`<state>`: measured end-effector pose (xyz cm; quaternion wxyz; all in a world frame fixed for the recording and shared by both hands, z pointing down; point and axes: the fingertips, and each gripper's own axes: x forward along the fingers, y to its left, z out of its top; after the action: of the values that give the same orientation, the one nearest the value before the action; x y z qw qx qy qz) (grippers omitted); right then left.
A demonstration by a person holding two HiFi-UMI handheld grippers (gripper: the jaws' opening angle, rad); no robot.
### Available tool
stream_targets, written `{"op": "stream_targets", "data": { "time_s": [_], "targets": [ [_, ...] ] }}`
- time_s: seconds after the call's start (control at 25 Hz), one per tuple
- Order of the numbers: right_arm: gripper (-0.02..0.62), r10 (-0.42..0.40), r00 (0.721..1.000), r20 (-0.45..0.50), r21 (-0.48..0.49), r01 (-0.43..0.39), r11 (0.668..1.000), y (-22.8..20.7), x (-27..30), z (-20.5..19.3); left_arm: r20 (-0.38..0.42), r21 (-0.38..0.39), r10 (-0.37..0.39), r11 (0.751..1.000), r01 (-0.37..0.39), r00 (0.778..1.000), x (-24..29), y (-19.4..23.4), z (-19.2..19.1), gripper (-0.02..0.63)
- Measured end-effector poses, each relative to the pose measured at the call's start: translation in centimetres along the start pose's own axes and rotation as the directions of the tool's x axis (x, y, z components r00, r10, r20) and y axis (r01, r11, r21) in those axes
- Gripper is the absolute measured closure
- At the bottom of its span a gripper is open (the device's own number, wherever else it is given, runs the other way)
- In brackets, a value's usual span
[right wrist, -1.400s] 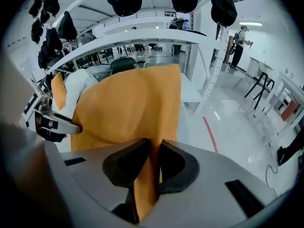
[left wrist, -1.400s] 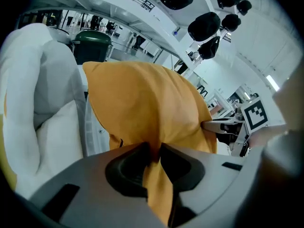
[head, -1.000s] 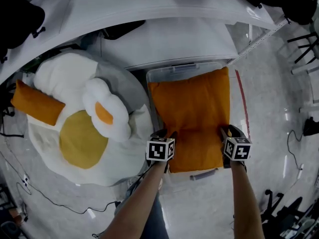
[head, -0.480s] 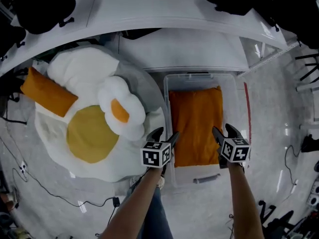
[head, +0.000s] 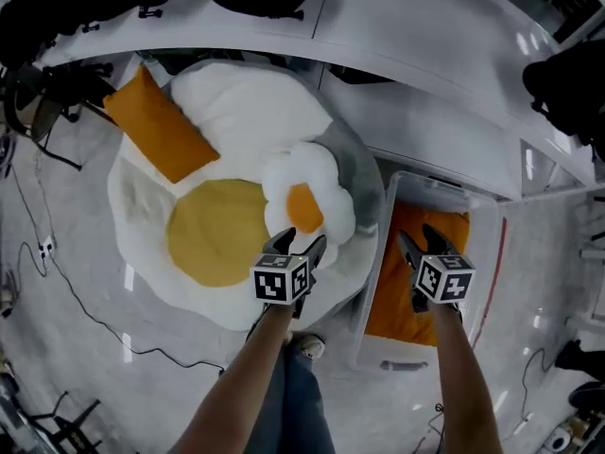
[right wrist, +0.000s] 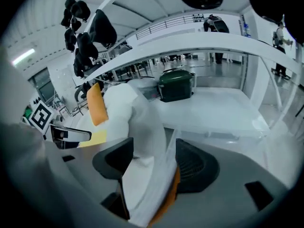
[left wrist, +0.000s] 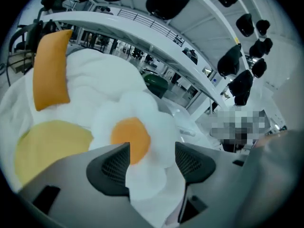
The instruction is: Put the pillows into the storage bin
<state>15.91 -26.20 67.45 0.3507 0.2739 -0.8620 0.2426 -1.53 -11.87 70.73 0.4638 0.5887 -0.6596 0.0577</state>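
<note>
Two pairs of jaws stand spread, having just been opening, pinching nothing: left gripper (head: pixel 301 244), right gripper (head: pixel 416 236). The orange pillow (head: pixel 392 296) lies, apparently flat, in the bin (head: pixel 437 185).

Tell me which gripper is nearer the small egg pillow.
Left. The left gripper hovers at the near edge of the small egg pillow; the right gripper is farther, above the storage bin.
</note>
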Motion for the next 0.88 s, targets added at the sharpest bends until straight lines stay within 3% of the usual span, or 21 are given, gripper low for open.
{"op": "stream_targets", "data": {
  "time_s": [0.2,0.4,0.6,0.88],
  "targets": [
    [0.327,0.104,0.995,-0.014,-0.064,-0.104,0.992,7.1,4.6,1.5,0.024,-0.043,0.088,0.995,-0.087,0.996,-2.6,8.0,1.1,0.302],
    [0.297,0.184,0.982,-0.036,-0.100,-0.187,0.977,11.6,8.3,1.0,0.012,-0.102,0.110,0.989,-0.108,0.994,-2.4,12.8,-0.6,0.282],
    [0.275,0.205,0.977,-0.052,-0.096,-0.209,0.973,12.9,10.9,-0.6,-0.020,-0.145,0.097,0.984,-0.099,0.995,0.0,15.3,-3.4,0.275],
    [0.275,0.195,0.980,-0.023,-0.097,-0.197,0.976,12.4,14.1,-2.5,-0.077,-0.144,0.066,0.987,-0.076,0.995,5.5,17.5,-6.6,0.275]
  ]
}}
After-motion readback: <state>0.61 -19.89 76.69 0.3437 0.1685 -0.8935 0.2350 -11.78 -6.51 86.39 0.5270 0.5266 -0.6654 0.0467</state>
